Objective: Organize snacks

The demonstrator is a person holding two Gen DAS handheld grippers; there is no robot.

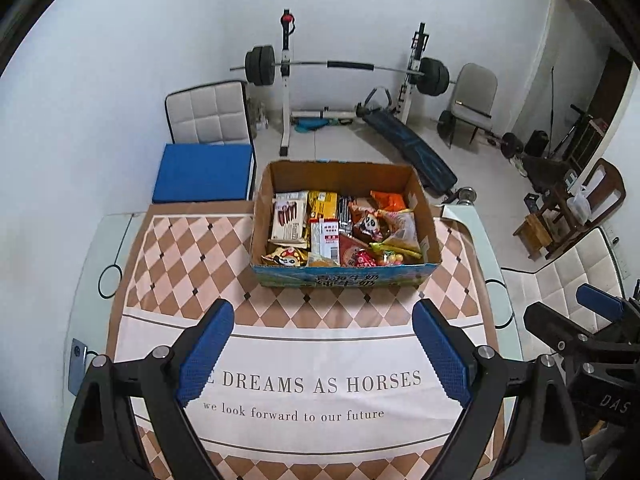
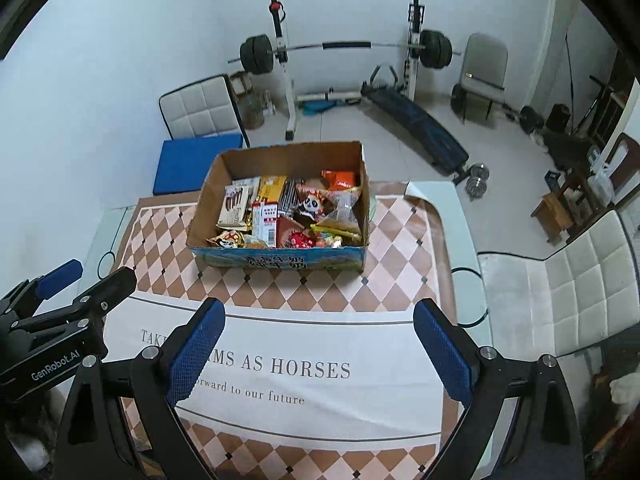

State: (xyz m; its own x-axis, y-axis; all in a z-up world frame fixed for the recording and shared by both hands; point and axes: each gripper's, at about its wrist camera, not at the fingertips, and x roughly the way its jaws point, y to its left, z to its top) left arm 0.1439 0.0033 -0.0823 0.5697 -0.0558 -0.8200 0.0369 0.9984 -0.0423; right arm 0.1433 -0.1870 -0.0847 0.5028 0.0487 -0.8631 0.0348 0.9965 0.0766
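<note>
The snacks (image 1: 344,228) are kept jumbled in an open box (image 1: 340,276) at the far end of the table (image 1: 168,248); both the left tool (image 1: 324,352) and right tool (image 2: 320,352) are held spread apart and empty, well short of it, presumably ready for a first pick.

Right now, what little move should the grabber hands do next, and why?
Probably reach one gripper forward toward the cardboard box. Both the left gripper and right gripper are open, hold nothing, and hover above the tablecloth, short of the snacks piled inside.
</note>
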